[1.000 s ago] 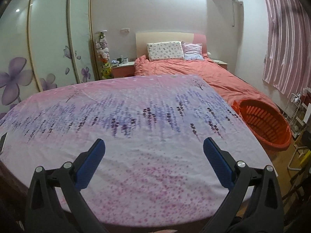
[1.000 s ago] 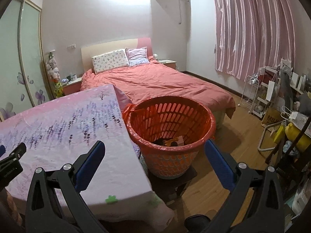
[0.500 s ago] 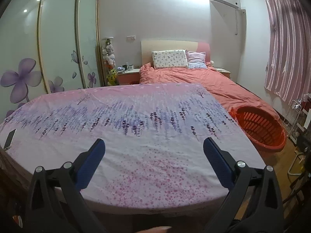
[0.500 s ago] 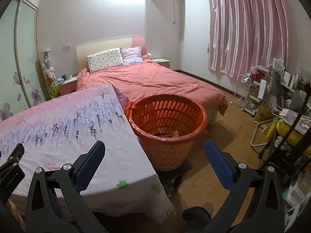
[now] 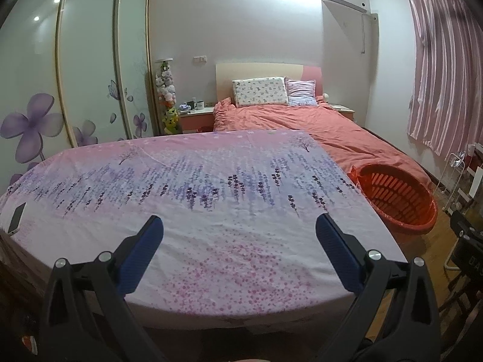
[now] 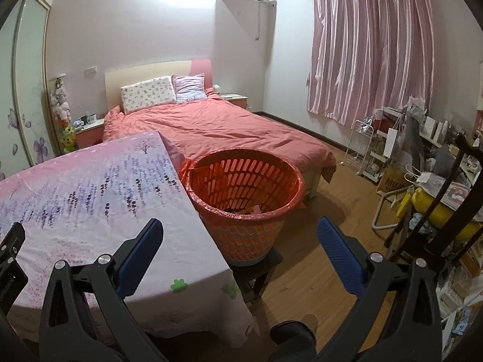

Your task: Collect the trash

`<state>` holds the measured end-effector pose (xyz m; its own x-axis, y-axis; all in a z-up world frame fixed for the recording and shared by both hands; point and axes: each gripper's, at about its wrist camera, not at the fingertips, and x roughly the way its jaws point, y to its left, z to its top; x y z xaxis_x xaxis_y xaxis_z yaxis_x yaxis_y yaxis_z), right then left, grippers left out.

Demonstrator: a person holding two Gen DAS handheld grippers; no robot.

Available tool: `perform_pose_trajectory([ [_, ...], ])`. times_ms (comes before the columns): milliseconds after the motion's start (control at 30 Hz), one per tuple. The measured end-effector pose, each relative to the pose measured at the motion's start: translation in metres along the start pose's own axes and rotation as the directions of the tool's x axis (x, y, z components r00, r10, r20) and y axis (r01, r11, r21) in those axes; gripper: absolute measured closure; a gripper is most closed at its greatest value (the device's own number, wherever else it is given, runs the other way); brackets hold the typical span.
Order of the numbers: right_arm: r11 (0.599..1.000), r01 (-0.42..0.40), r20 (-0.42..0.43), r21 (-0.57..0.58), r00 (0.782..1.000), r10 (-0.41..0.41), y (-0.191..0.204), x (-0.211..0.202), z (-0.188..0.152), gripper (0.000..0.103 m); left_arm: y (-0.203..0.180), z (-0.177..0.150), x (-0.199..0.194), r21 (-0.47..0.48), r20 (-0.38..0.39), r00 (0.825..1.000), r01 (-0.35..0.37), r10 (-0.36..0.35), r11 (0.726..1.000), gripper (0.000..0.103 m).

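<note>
Both pairs of fingers are spread wide and hold nothing: the left gripper (image 5: pixel 238 235) hangs above the near end of the flowered cloth (image 5: pixel 211 187), and the right gripper (image 6: pixel 240 235) hangs past that cloth's corner, aimed at the orange basket (image 6: pixel 241 181).

That basket, lined with a thin red bag, stands on a low dark stool (image 6: pixel 259 267) just beside the table's right edge; a few scraps of trash (image 6: pixel 247 209) lie at its bottom, partly hidden by the rim; no loose trash shows on the cloth in either view, so the collecting looks close to done, or whatever remains lies out of frame.

Judged from this, the step in hand is a check of the surface: sweep both cameras slowly over the whole cloth; leave the phone (image 5: pixel 16 218) at its far-left edge alone, since it is no trash; carry any find over the rim before letting go, not short of it.

Edges matter on the right; the cloth hangs loose at the corner and could snag a finger, and the basket sits high on a narrow stool, so a knock might tip it. Open wood floor (image 6: pixel 326 199) lies beyond the basket toward the bed (image 6: pixel 226 126); the cluttered racks (image 6: pixel 392 150) on the right side leave little room there.
</note>
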<state>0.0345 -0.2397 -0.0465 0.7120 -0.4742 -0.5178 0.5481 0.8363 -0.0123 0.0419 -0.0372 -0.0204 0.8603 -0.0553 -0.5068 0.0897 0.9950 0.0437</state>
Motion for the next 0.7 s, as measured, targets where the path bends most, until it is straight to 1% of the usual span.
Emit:
perform_pose_trajectory([
  [233, 1.000, -0.001, -0.002, 0.001, 1.000, 0.001, 0.001, -0.002, 0.001, 0.002, -0.005, 0.000, -0.003, 0.006, 0.004, 1.000, -0.024, 0.024, 1.000, 0.004],
  [367, 1.000, -0.020, -0.004, 0.011, 1.000, 0.020, 0.002, -0.004, 0.003, 0.002, -0.004, 0.001, -0.004, -0.002, 0.000, 1.000, -0.022, 0.022, 1.000, 0.004],
  [700, 0.999, -0.046, 0.007, 0.016, 0.999, 0.045, 0.006, -0.012, 0.010, 0.002, 0.002, 0.006, -0.007, -0.024, 0.004, 0.999, -0.049, 0.049, 0.999, 0.004],
])
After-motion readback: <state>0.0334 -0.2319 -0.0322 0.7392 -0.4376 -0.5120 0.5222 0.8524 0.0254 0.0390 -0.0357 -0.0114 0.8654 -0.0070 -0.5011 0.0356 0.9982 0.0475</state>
